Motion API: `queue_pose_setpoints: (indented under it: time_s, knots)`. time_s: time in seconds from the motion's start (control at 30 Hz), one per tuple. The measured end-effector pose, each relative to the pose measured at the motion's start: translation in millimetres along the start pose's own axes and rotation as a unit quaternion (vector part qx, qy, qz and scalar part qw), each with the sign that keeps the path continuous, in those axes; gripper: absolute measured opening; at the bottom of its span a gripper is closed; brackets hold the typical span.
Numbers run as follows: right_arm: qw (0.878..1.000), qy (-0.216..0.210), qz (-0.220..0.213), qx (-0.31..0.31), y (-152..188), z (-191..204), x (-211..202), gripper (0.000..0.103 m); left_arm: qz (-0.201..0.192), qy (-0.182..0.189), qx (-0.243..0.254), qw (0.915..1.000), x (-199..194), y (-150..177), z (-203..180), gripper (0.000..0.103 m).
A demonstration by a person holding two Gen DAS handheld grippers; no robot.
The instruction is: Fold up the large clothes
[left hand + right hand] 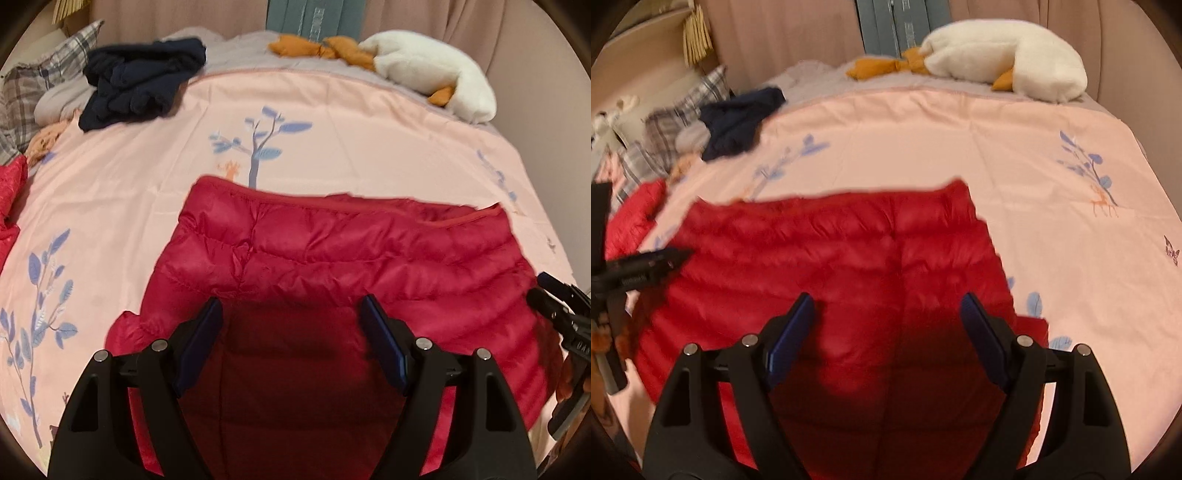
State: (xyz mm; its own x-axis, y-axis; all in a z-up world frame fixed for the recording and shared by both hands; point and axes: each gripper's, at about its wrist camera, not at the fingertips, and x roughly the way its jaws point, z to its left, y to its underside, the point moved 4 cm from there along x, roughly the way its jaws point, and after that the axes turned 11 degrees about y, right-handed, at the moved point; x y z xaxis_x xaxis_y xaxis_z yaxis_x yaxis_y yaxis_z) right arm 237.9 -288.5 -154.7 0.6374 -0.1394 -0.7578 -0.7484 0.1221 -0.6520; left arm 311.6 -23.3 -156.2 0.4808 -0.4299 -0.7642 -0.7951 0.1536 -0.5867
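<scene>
Left wrist: our left gripper [291, 314] hangs spread over the one red puffer jacket [332, 266], nothing pinched; beyond lies a tree print [258, 144]. Right wrist: right gripper [888, 314] spread above it, empty; one butterfly print [1171, 254] shows rightward.

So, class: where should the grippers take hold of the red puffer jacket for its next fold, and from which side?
Probably the near edge of the red puffer jacket, one gripper toward each side, coming from the near side. It lies flat on the pink bedspread, so thin edges suit open fingers better than the puffy middle.
</scene>
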Motion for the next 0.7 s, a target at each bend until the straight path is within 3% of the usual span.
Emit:
queue_pose_setpoints:
  time_s: [0.3,0.43,0.57,0.7]
  knots:
    - [0.998,-0.021,0.021,0.060,-1,-10,16,0.085,0.012,-0.007,-0.012,0.9998,19,0,10,0.084]
    - [0.998,-0.019,-0.013,0.066,-2,-6,-9,0.085,-0.031,-0.023,-0.010,0.9992,-2,6,3,0.084]
    - [0.997,-0.024,-0.056,0.047,8,3,-43,0.086,-0.065,-0.018,0.009,0.9977,-31,22,-9,0.084]
    - [0.997,-0.030,-0.071,0.024,25,20,-64,0.086,-0.080,-0.011,0.021,0.9965,-53,40,-21,0.084]
